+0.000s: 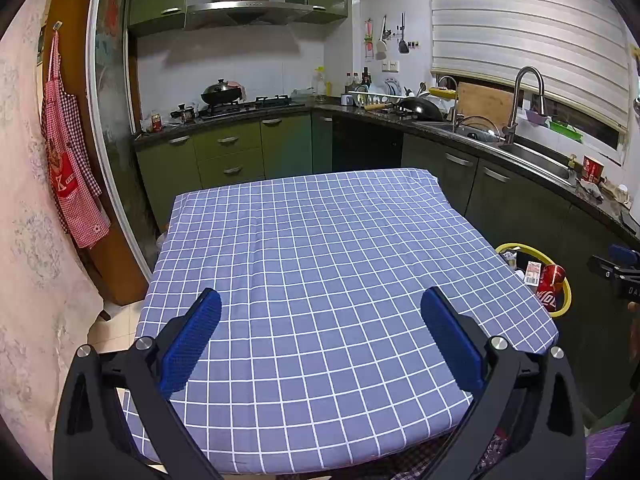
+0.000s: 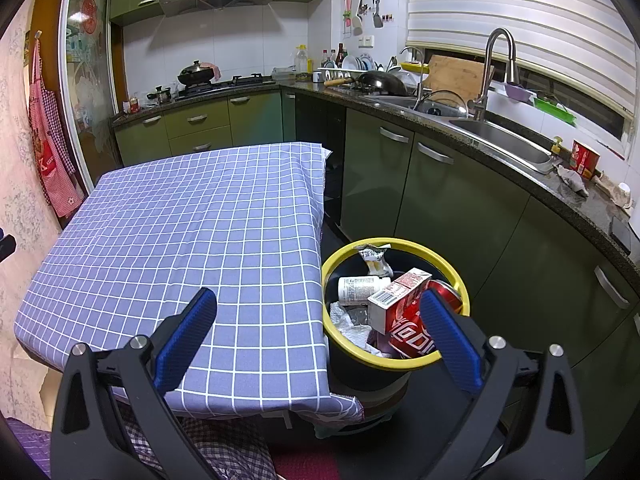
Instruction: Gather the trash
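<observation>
A: Nearest you, what is your left hand-held gripper [image 1: 320,336] doing?

B: Its jaws are spread wide with nothing between them, and your blue ribbed pads [image 1: 192,340] hover over the near part of the tabletop covered in a blue cloth with a white grid [image 1: 312,248].

A: And your right hand-held gripper [image 2: 318,334]?

B: Also wide apart and holding nothing. Your left pad sits over the near right corner of the cloth [image 2: 180,220]; your right pad overlaps the near rim of the round black bin with a yellow rim [image 2: 394,363].

A: Where is the trash?

B: It lies inside that bin, which stands on the floor just right of the tabletop. You can see a red cola can [image 2: 408,330] at the near right, a red and white cardboard carton [image 2: 394,294] resting against it, a white plastic bottle with a printed label [image 2: 358,289] lying on its side behind, a crumpled white wrapper [image 2: 375,258] at the far rim, and crumpled white paper [image 2: 350,326] at the left. From your left camera only the bin's right part [image 1: 564,300] and the can [image 1: 550,286] show past the tabletop edge.

A: Farther off?

B: To the right, dark green cabinets under a counter with a steel sink [image 2: 500,136] and a tall tap [image 2: 494,68]. On the far wall, a gas stove bearing a black wok with a lid [image 2: 196,73].
</observation>
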Motion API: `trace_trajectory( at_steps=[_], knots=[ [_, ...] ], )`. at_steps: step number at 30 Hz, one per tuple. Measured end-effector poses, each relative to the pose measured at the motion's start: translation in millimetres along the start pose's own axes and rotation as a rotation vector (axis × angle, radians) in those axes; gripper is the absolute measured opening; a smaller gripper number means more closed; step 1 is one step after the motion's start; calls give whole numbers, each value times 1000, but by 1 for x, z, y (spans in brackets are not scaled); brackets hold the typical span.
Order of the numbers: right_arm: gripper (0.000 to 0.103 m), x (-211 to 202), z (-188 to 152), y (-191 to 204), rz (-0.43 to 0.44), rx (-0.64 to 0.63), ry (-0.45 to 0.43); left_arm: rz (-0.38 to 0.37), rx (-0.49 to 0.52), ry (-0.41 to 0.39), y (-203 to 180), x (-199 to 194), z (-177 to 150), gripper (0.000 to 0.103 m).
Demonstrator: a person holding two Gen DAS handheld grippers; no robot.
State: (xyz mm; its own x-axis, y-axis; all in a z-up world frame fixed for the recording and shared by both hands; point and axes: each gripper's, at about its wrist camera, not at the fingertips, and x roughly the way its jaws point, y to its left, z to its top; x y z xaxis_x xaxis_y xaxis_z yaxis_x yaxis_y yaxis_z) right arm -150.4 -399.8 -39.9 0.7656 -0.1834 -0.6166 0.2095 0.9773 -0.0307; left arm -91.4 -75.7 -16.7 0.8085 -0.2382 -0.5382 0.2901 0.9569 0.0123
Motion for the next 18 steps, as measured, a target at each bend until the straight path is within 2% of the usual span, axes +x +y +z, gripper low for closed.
trace_trajectory(
  at_steps=[15, 18],
  knots=[
    [97, 3, -1, 1, 2, -4, 8, -4, -9, 6, 2, 2, 0, 98],
    [97, 4, -2, 2, 5, -6, 9, -11, 12, -27, 1, -1, -2, 98]
  ],
)
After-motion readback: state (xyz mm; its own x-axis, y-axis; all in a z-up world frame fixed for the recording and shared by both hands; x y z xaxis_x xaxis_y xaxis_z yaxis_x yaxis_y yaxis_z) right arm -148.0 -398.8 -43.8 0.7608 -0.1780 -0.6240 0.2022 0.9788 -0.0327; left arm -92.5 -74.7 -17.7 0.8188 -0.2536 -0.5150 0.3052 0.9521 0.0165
